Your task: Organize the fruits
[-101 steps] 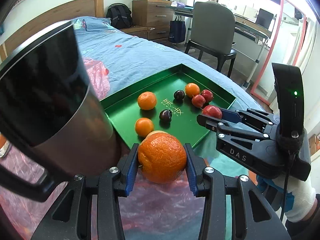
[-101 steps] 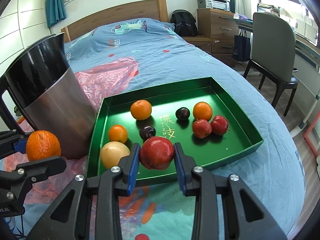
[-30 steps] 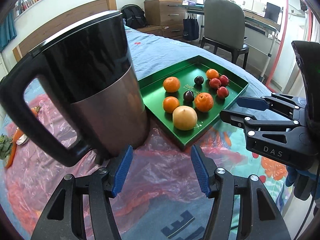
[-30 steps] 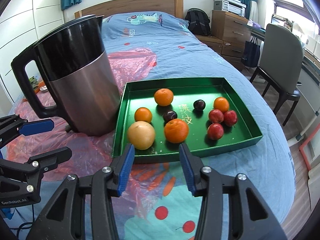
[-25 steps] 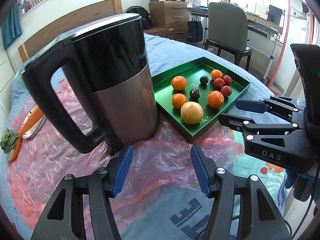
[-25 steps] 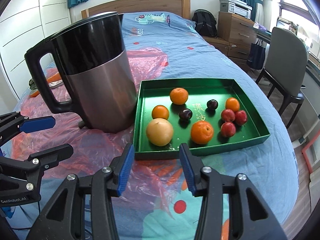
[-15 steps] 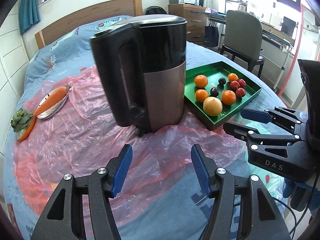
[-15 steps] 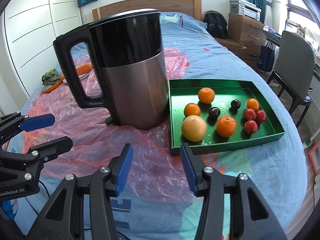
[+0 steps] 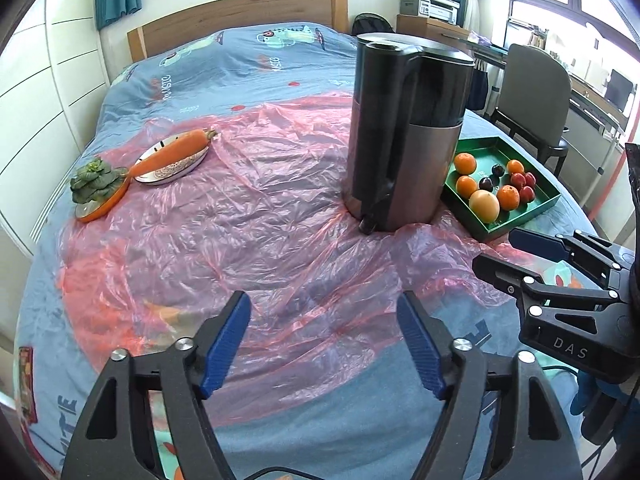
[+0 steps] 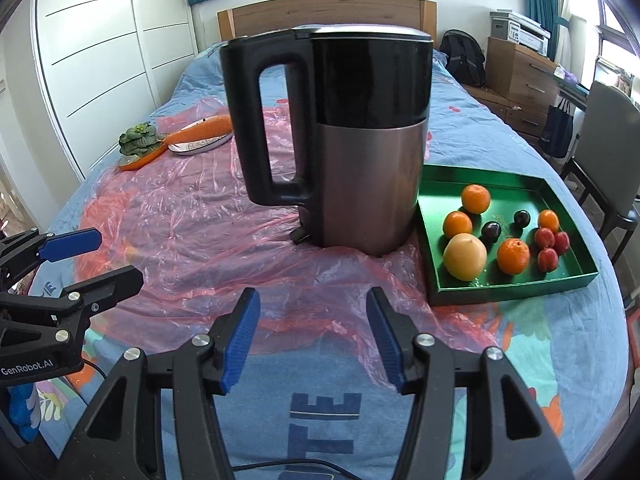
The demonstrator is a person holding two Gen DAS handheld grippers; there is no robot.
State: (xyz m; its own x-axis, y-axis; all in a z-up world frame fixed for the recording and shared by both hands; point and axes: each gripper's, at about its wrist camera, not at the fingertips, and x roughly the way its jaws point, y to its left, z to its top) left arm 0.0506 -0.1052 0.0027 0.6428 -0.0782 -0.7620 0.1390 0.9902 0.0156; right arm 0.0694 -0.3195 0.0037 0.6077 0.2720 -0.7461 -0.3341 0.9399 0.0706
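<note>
A green tray (image 10: 512,290) lies on the bed to the right of a kettle, also seen as the tray (image 9: 516,224). In it are a yellow round fruit (image 10: 465,257), several oranges (image 10: 513,256), red plums (image 10: 547,259) and dark plums (image 10: 491,231). My left gripper (image 9: 322,320) hangs over pink plastic sheeting well short of the tray; its jaws are opening with nothing between them. My right gripper (image 10: 312,308) hovers in front of the kettle, its jaws likewise opening and empty. Each gripper shows in the other's view: right gripper (image 9: 498,250), left gripper (image 10: 116,256).
A tall black and steel kettle (image 10: 360,140) stands on the pink plastic sheet (image 9: 260,220), close to the tray's left side. A carrot on a plate (image 9: 176,150) and a green vegetable (image 9: 96,180) lie far left. A chair (image 9: 532,100) stands beyond the bed.
The orange and the red fruit once held now lie in the tray. Both grippers have drawn back and leftward from the tray, and their jaws stand wider than half a second ago.
</note>
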